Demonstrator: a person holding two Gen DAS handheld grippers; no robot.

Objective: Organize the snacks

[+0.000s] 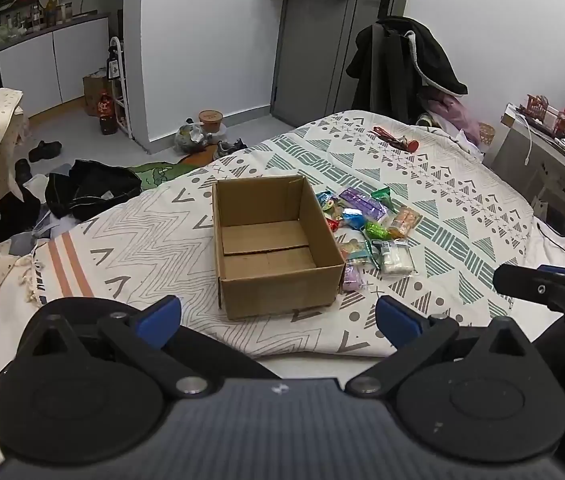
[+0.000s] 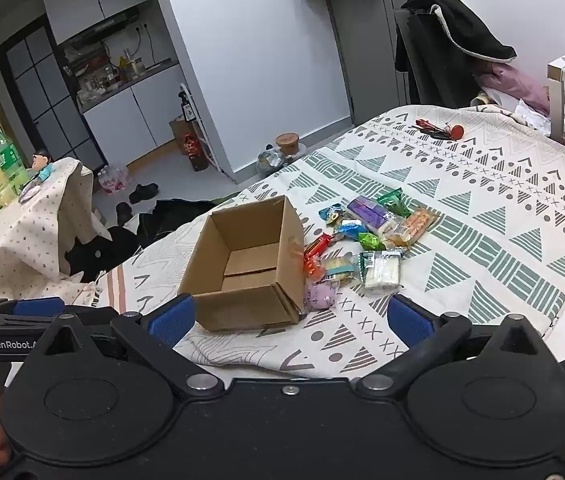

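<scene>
Both wrist views share box (image 1: 270, 240)

A patterned blanket (image 1: 462, 216) covers the bed. At its far end lie red-handled items (image 1: 396, 140), too small to identify. Beyond the far right corner, a chair draped with a dark coat (image 1: 406, 68). On the floor at left: black clothing (image 1: 90, 188), dark shoes (image 1: 44, 151), a brown bottle (image 1: 107, 114). Far left, a green bottle (image 2: 4, 156) and a figurine (image 2: 42, 166) stand on a cloth-covered table (image 2: 30, 232).
</scene>
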